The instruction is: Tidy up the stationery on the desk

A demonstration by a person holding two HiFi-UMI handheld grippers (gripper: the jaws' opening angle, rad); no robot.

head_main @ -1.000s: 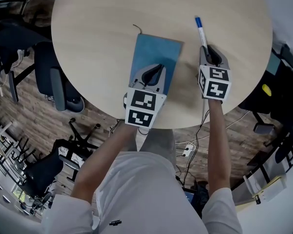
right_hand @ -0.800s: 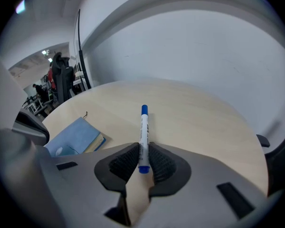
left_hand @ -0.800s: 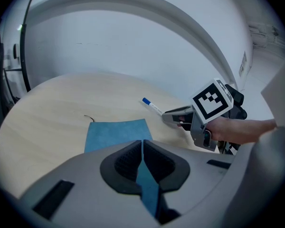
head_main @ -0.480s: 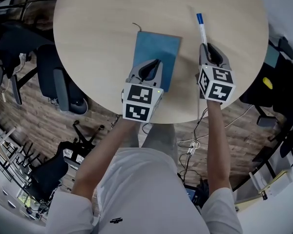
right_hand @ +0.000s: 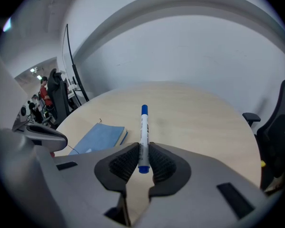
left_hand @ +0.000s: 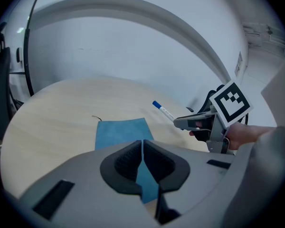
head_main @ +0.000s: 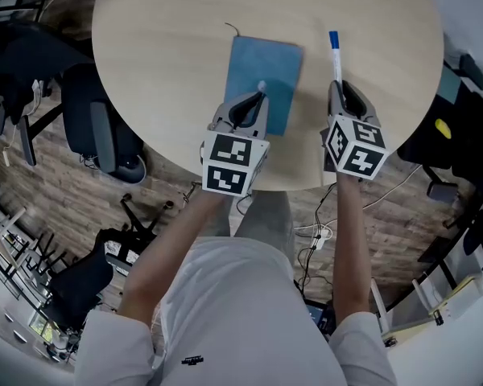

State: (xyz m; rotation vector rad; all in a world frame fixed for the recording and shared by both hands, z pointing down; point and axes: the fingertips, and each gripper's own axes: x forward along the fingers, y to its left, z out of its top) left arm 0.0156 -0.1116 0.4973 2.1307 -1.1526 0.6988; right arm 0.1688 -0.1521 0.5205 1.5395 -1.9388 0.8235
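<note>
Round light-wood table (head_main: 161, 71) fills the upper part of the head view, with a dark office chair (head_main: 97, 127) on the floor off its left edge. Blue notebook (head_main: 262, 67) lies closed on the table near the person's edge, a bit left of centre, long side running away from the person. Left gripper (head_main: 260, 95) is angled down over the notebook's near end with its jaws clenched, pads meeting. Blue shows through the slit under the pads; can't tell whether they nip the cover or just sit above it. Right gripper (head_main: 338, 87) sits just right of the notebook and apart from it, also angled down, jaws grasping the marker (head_main: 335, 55). The marker has a white barrel and blue ends; the near end is clamped between the pads and the rest sticks out forward over the table, roughly parallel to the notebook's long edge. A thin dark cord (head_main: 231, 28) pokes out from the notebook's far-left corner onto the bare wood.
</note>
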